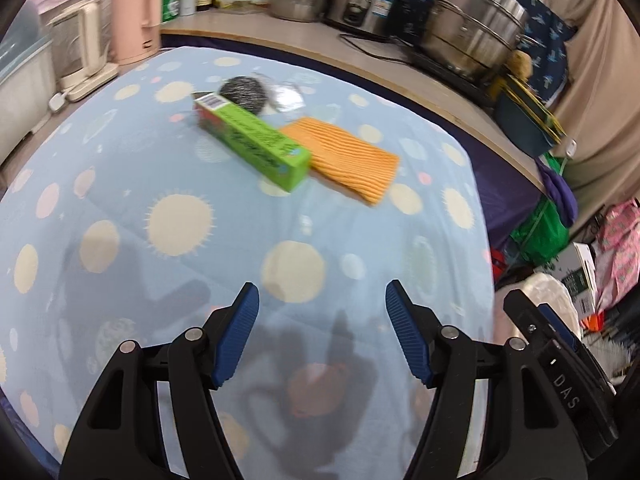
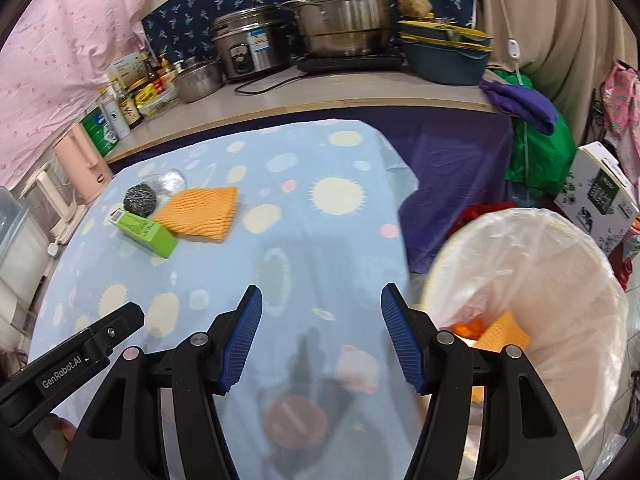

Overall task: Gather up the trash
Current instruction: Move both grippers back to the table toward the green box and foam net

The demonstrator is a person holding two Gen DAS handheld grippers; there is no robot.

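Reaching from the left wrist view, the left gripper (image 1: 322,300), spread and empty, could knock the green cardboard box (image 1: 256,140) off the orange ribbed foam sleeve (image 1: 348,158), while in the right wrist view the right gripper (image 2: 322,300), also spread and empty, risks bumping the white bag-lined bin (image 2: 560,280) beside the table.

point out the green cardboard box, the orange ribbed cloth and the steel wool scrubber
green cardboard box (image 1: 256,142): left wrist view, on its long top face
orange ribbed cloth (image 1: 348,158): left wrist view, middle of its ribbed surface
steel wool scrubber (image 2: 140,199): right wrist view, centre of the ball
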